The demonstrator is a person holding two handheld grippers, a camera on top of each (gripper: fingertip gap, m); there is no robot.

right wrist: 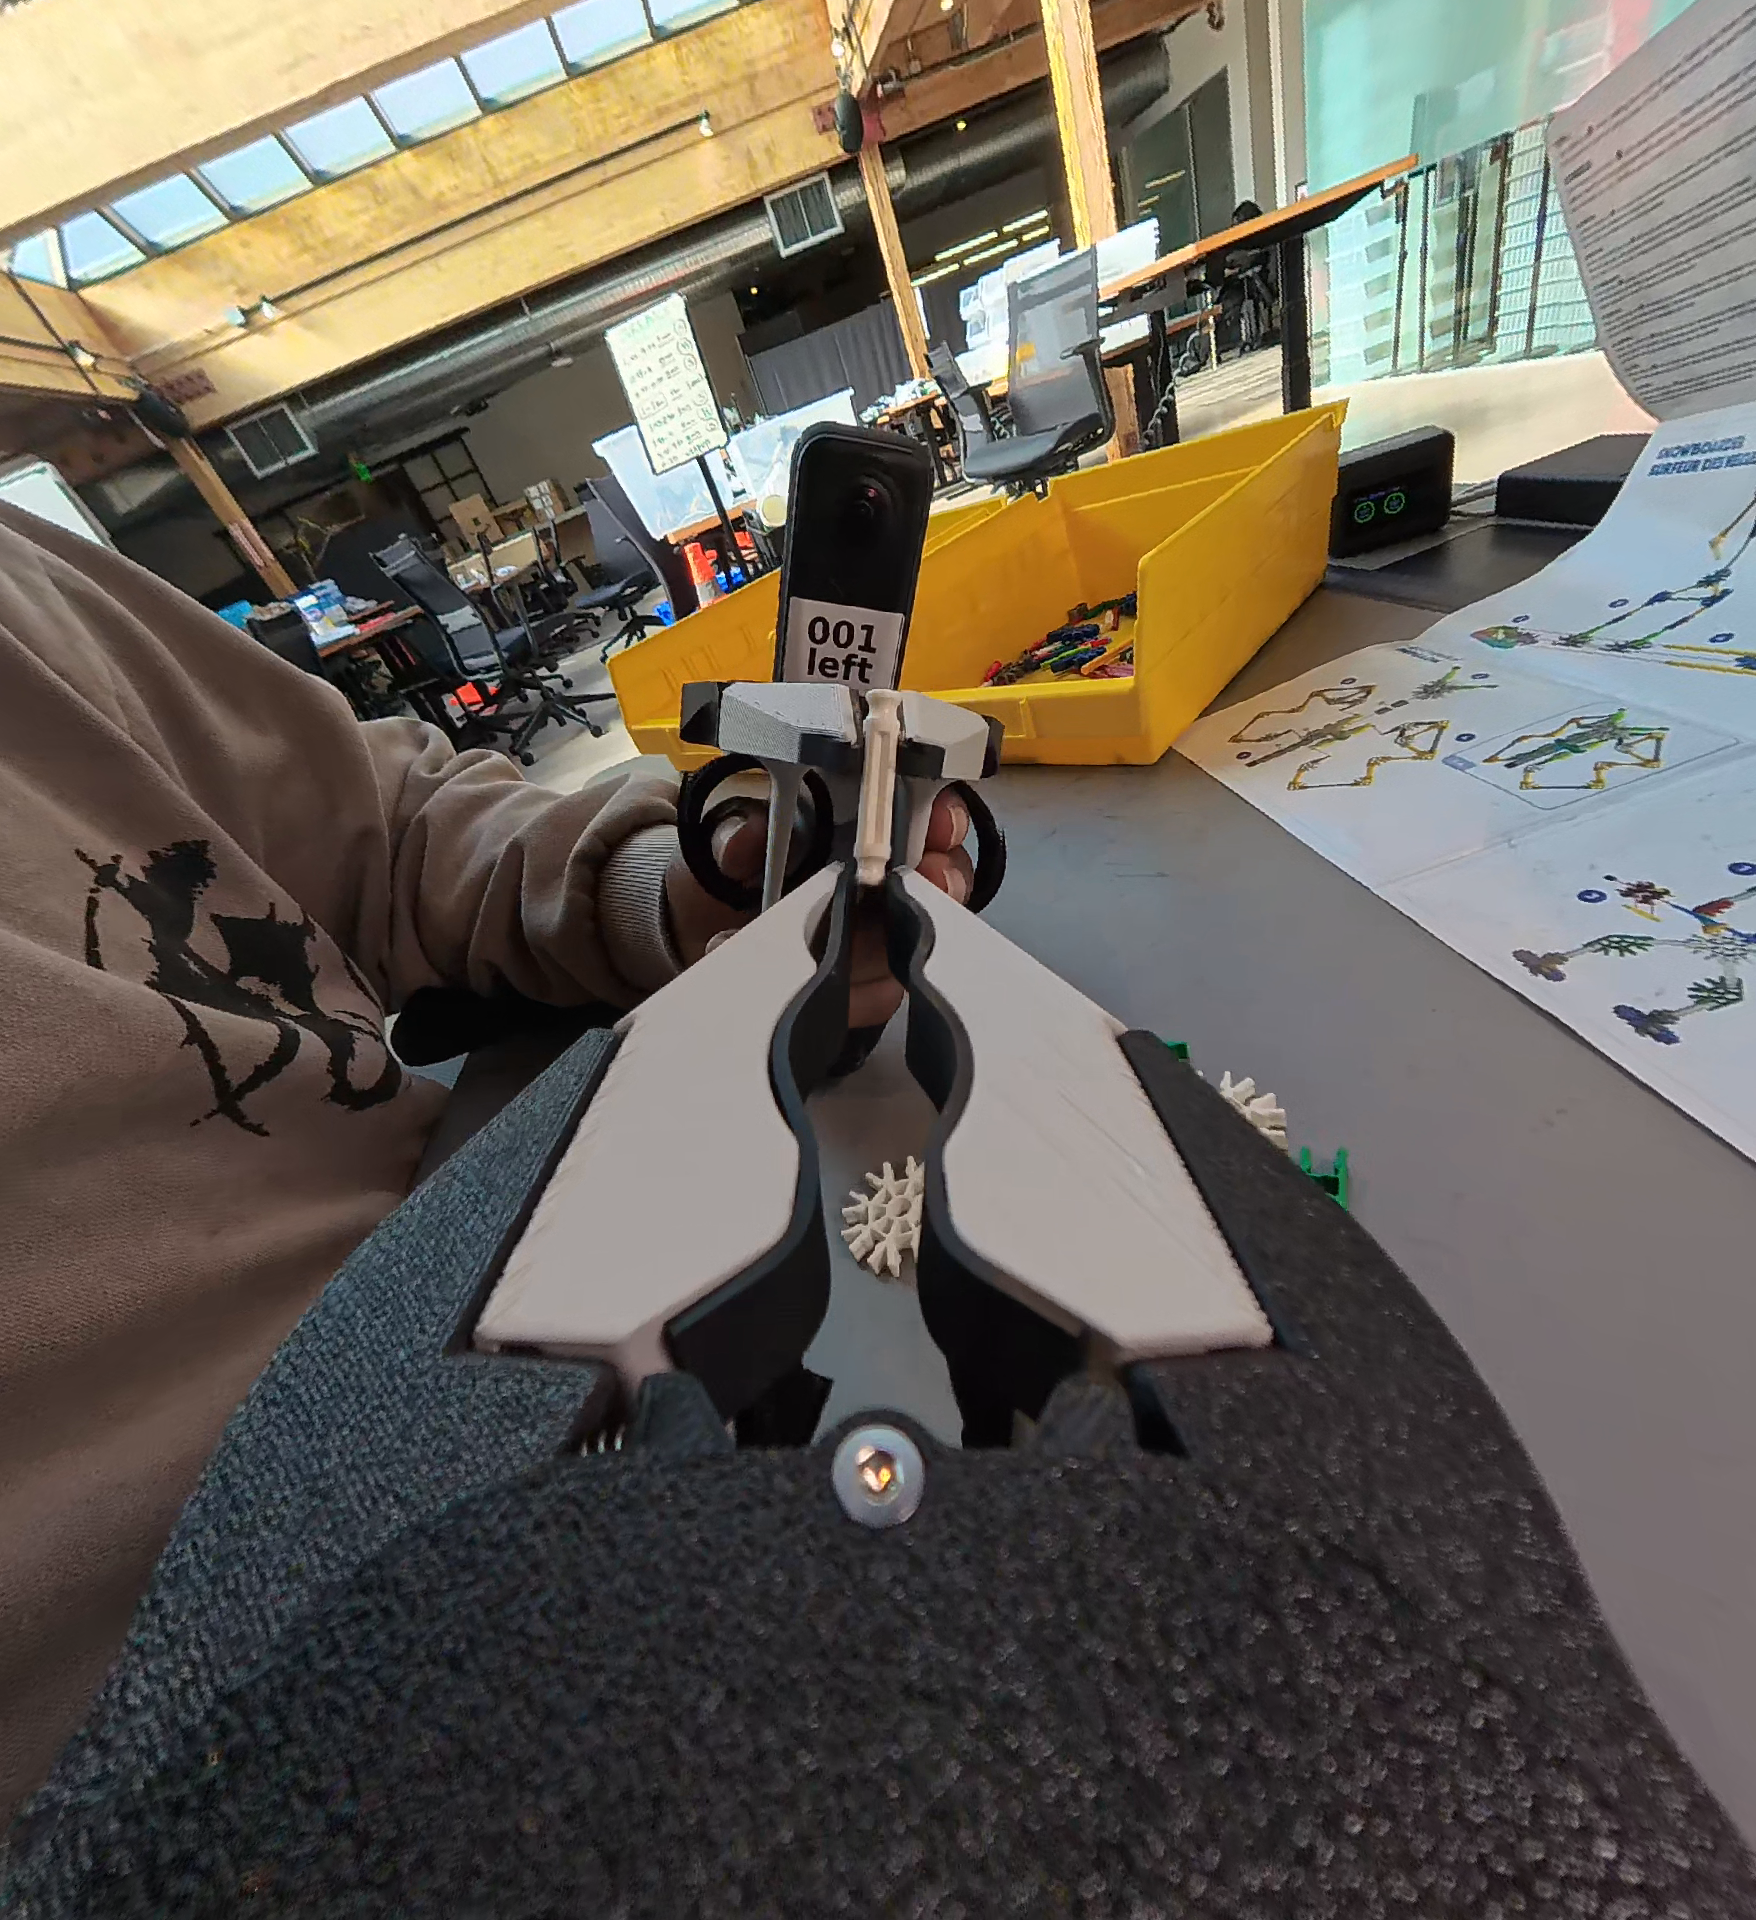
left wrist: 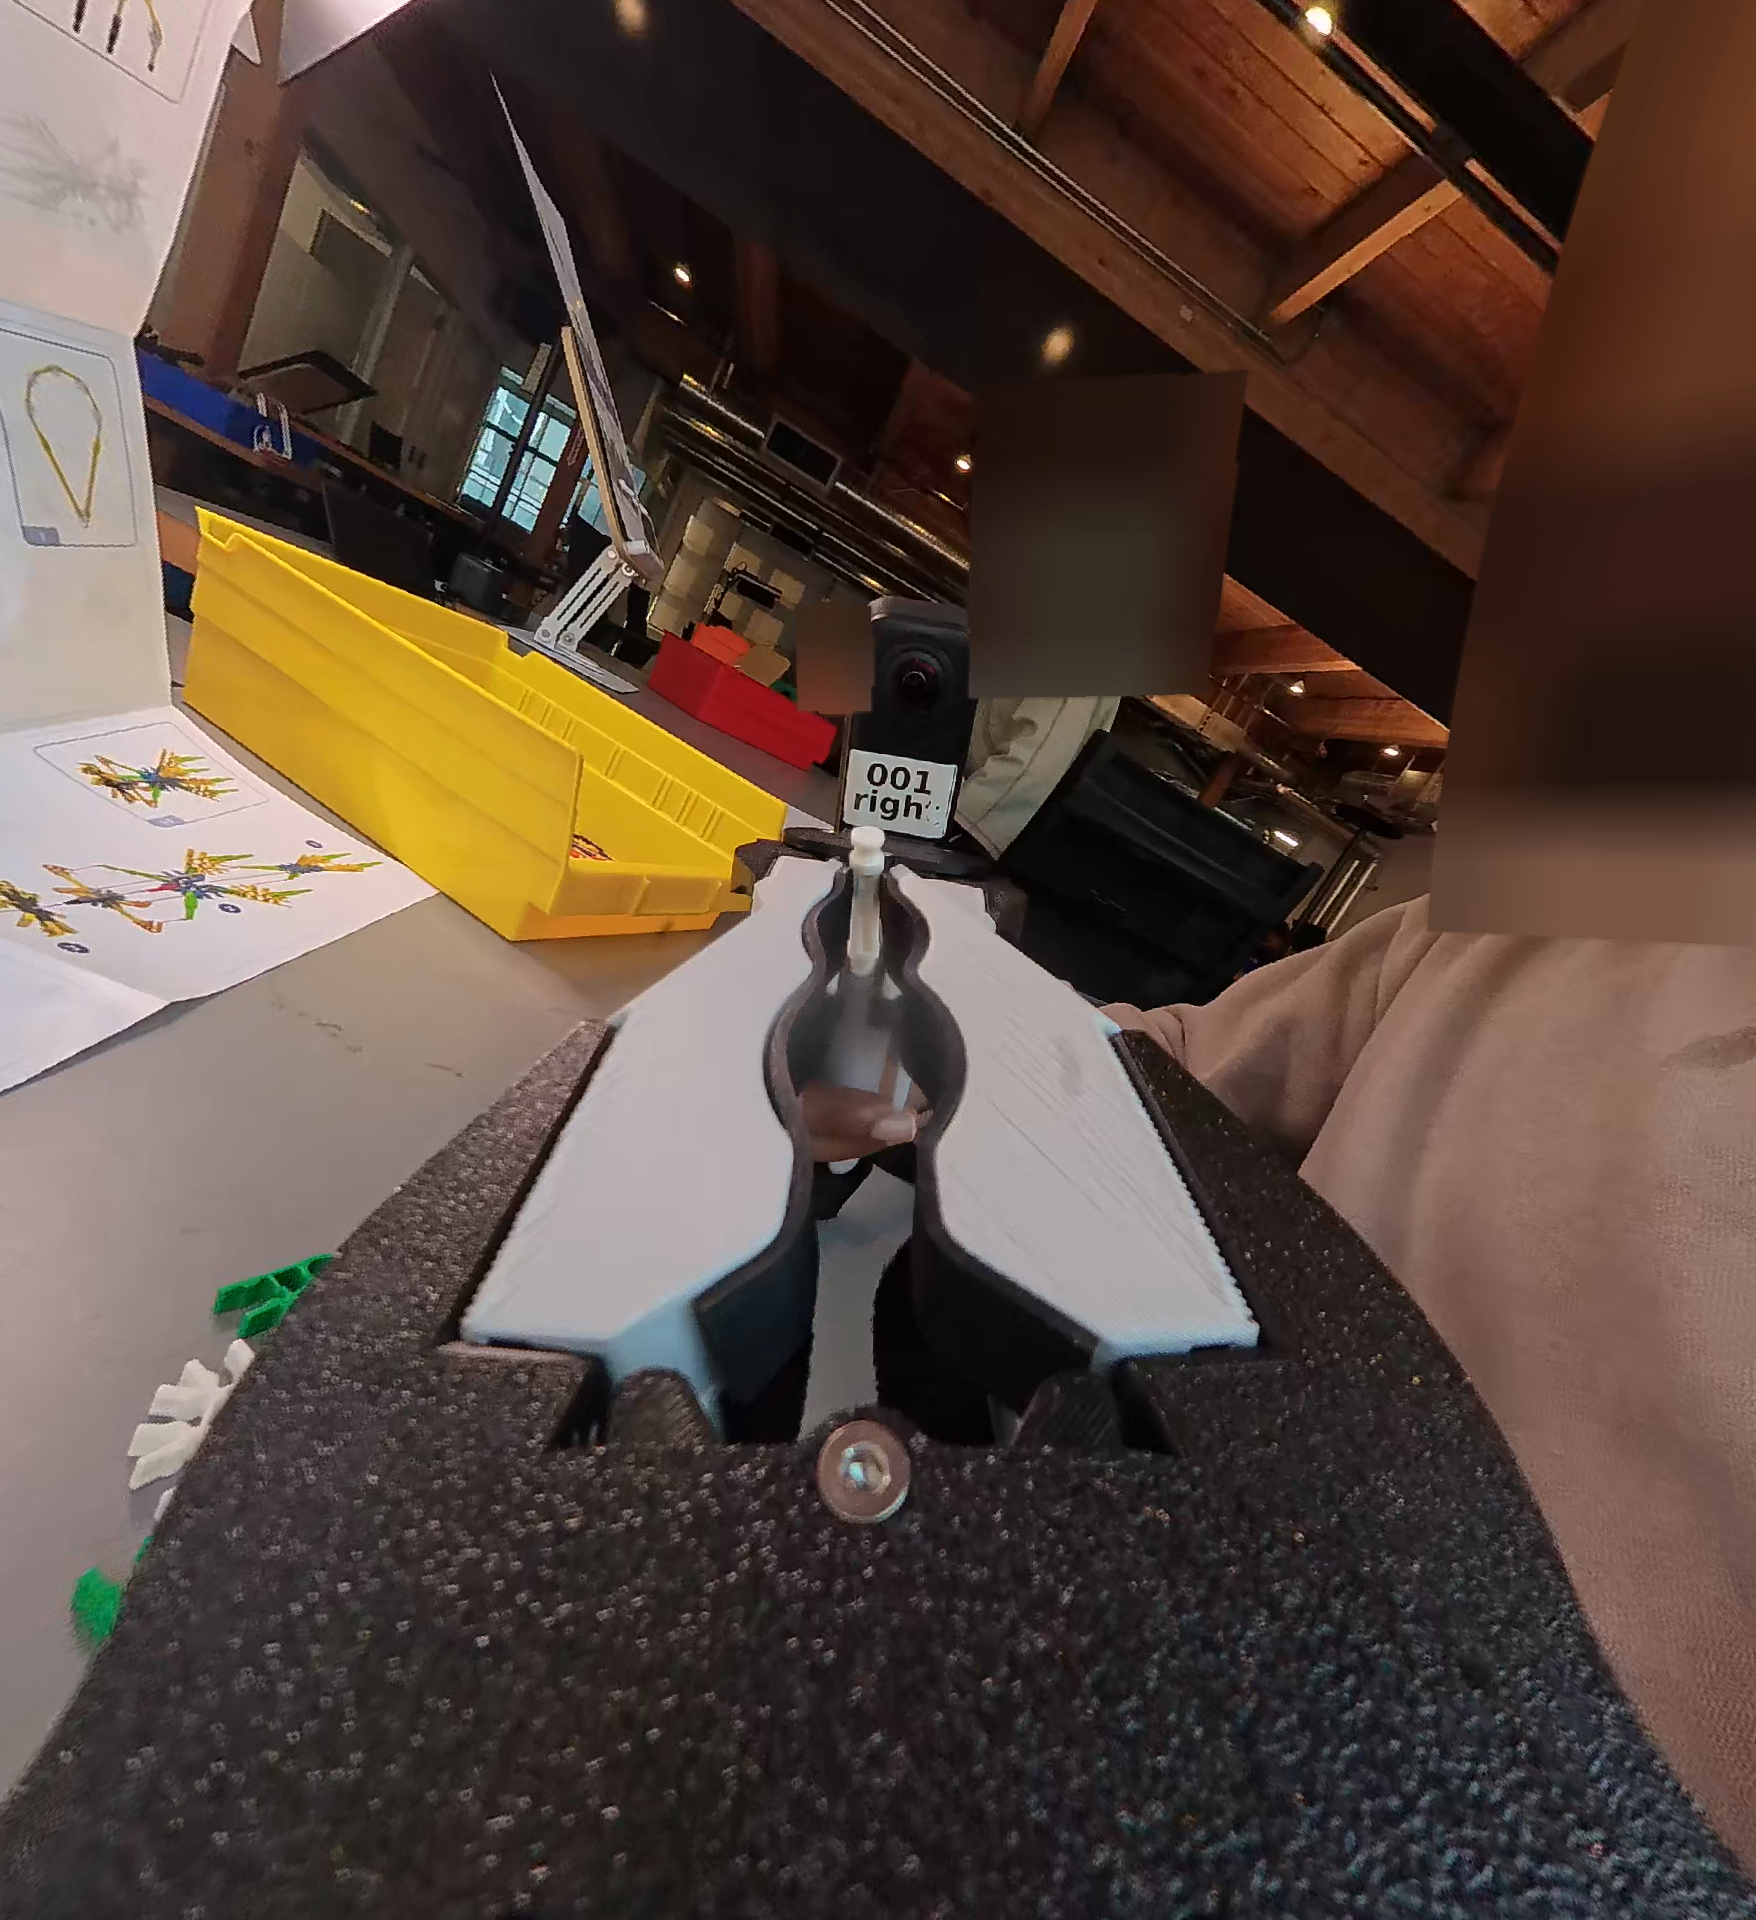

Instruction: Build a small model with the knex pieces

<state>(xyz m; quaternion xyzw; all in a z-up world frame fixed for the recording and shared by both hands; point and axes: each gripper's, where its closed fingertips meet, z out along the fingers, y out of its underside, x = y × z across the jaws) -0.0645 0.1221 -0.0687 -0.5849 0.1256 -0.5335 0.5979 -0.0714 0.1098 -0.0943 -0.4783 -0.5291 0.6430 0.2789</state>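
Up close: both my tongs meet tip to tip above the grey table, sharing one white rod.
Left tongs: my left gripper is pressed together on the rod, which stands between its tips, knobbed end poking out beyond them.
Right tongs: my right gripper pinches the rod's other end; seen from here the rod runs upward into the left tool's front, just below its black camera.
Hand: my hand grips the far tool through black finger rings, a tan sleeve behind it.
Beneath the tongs: a white snowflake connector lies on the table under my right gripper; a second white one and a green piece sit just to the side.
Yellow bin: a yellow bin lies beyond the tongs, one wall cut low; a heap of mixed-colour rods and connectors lies on its floor.
Red bin: a red bin sits farther back; its contents cannot be made out.
Papers: an unfolded instruction sheet spreads over the table beside the yellow bin.
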